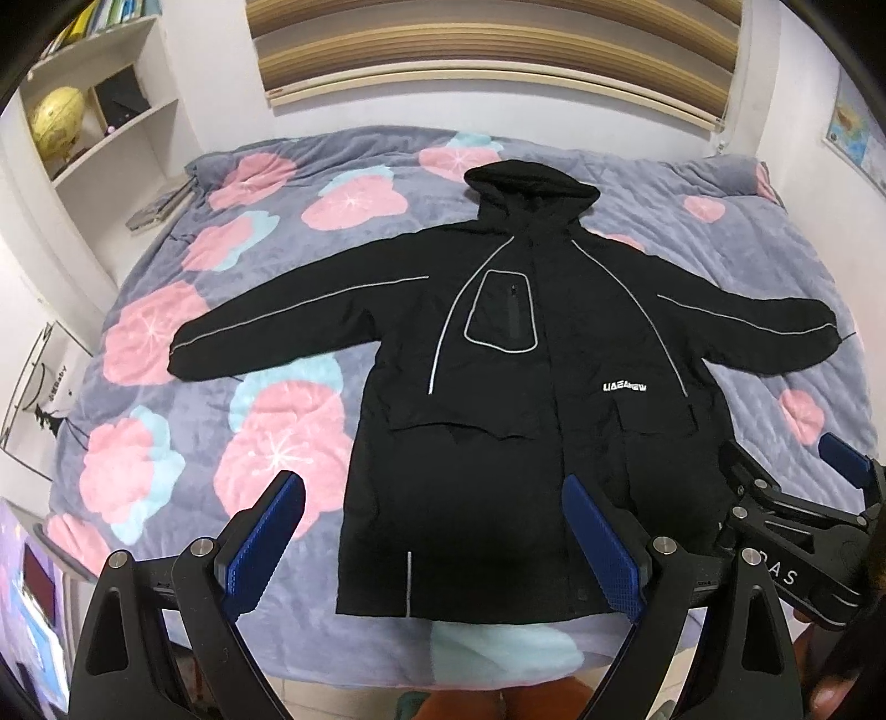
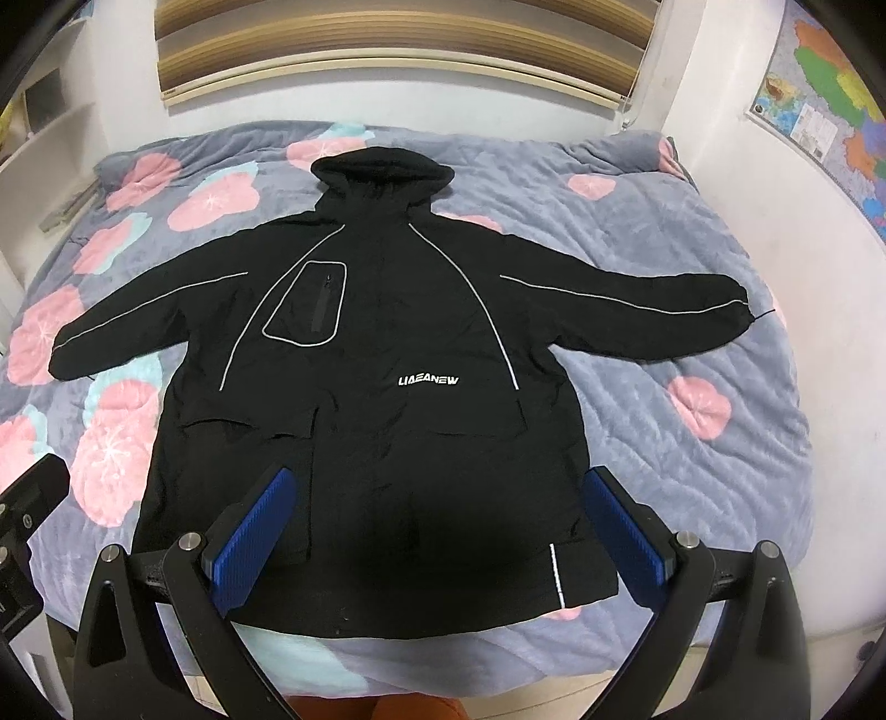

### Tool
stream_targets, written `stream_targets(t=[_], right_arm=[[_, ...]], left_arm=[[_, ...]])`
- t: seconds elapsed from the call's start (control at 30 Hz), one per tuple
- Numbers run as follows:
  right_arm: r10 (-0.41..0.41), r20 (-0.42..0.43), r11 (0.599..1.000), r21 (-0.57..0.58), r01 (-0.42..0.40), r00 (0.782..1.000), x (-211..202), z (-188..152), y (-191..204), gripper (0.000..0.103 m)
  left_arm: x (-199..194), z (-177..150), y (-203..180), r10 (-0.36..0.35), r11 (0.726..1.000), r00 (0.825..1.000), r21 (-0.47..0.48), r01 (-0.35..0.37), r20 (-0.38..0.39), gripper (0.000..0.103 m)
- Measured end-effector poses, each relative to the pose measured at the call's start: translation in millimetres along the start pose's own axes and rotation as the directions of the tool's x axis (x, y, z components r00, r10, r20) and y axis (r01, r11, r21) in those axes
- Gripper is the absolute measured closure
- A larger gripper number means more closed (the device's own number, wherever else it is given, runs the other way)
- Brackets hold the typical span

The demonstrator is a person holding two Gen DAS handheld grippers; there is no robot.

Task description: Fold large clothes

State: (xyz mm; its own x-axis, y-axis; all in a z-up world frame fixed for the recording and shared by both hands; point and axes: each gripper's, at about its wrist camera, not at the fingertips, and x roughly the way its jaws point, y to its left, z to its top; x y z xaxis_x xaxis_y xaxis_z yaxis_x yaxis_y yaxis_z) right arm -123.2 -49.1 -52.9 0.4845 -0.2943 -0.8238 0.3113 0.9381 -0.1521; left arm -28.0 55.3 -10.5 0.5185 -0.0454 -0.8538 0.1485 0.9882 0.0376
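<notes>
A large black hooded jacket [image 1: 520,354] [image 2: 382,360] with grey piping and a white chest logo lies flat, front up, on the bed. Both sleeves are spread out sideways and the hood points at the far wall. My left gripper [image 1: 432,531] hangs open above the jacket's hem, toward its left side, with nothing between its blue pads. My right gripper [image 2: 443,526] is open too, above the hem's middle. In the left wrist view the right gripper [image 1: 786,482] shows at the right edge.
The bed carries a grey quilt [image 1: 221,332] [image 2: 692,443] with pink and blue flowers. White shelves with a yellow globe [image 1: 55,122] stand at the left. A map [image 2: 819,105] hangs on the right wall. A striped blind [image 1: 498,50] covers the far window.
</notes>
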Motion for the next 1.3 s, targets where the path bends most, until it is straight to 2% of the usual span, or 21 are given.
stream_targets(t=[0.23,0.5,0.87,1.0,1.13,1.3], right_arm=[[0.01,-0.008,1.0,0.006,-0.01,1.0,5.4,0.3,0.5,0.0],[0.037,0.016,0.999,-0.014,-0.037,0.999,18.3,24.7,-26.7,0.0],[0.0,0.036,1.0,-0.013,0.001,0.999,53.2,61.8,-108.4,0.0],[0.004,0.017,0.999,0.031,-0.005,1.0,76.3,71.6,-142.9,0.0],[-0.023,-0.043,0.994,0.102,0.027,0.999,110.4,84.3,-181.3,0.0],[-0.042,-0.094,0.977,0.205,0.06,0.995,158.1,96.8,-239.2,0.0]], left_arm=[[8.3,1.0,0.6,0.006,1.0,1.0,-0.006,-0.006,-0.006,0.009],[6.8,13.4,-25.4,0.036,0.999,0.999,-0.027,-0.036,0.015,0.009],[26.2,36.5,-103.1,-0.003,0.999,1.0,-0.041,0.004,0.021,0.009],[44.0,49.7,-132.1,-0.031,0.999,1.0,-0.031,0.031,0.001,0.009],[61.6,66.6,-165.0,-0.06,0.998,0.998,0.009,0.06,-0.011,0.009],[91.8,95.4,-220.4,-0.083,0.99,0.996,0.109,0.085,-0.017,0.009]])
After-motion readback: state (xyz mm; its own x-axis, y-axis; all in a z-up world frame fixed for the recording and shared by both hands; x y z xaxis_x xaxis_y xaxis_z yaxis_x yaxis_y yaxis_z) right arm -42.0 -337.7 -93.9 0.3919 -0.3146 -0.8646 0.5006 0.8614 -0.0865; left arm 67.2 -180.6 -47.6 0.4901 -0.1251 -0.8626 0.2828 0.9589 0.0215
